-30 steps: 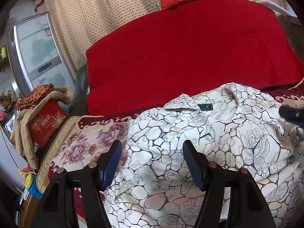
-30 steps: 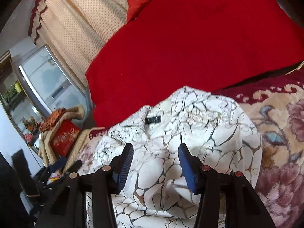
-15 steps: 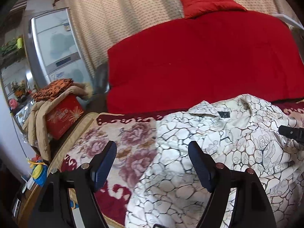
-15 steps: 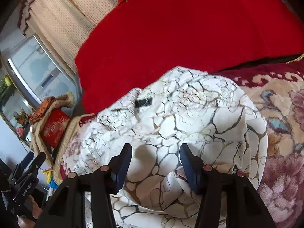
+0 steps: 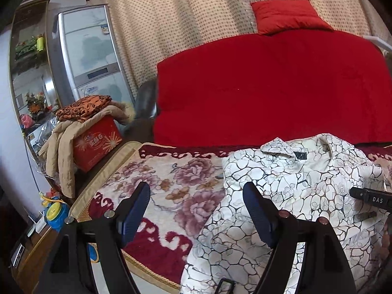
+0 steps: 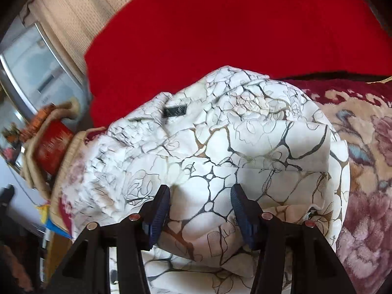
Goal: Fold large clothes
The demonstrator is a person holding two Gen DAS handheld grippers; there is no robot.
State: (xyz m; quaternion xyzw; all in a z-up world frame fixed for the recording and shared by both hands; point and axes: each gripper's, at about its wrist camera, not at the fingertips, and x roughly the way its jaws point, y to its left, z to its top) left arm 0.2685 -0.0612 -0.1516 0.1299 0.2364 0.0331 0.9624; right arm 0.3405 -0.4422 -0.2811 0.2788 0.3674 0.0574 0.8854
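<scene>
- Tongs come first: the left gripper point(image 5: 196, 210) has just been opening and now stands wide with nothing between its jaws. One jaw hangs over the flowered blanket point(image 5: 171, 183), the other over the edge of the shirt point(image 5: 294, 183).
- Right gripper point(image 6: 199, 210) is about half open above a puffy hump of the same shirt point(image 6: 220, 147). Cloth sits between its jaws, but I cannot tell if the pads are pressing on it.
- Shirt is white with dark crackly lines and roses. It lies bunched up on the blanket, in front of the red cover point(image 5: 269, 85), with its black label point(image 5: 300, 155) facing up.
- Trouble may come if the right tongs pinch only the top layer. Then the hump may pull up and the fold may go crooked.
- Trouble may also come at the near edge. The shirt hangs close to it and could slide off if it is tugged that way.
- Red box point(image 5: 98, 144) stands far off to the left, by the fridge point(image 5: 90, 54). A tan coat point(image 5: 63, 147) and an orange cloth point(image 5: 83, 105) lie on top. What is inside, I cannot tell.
</scene>
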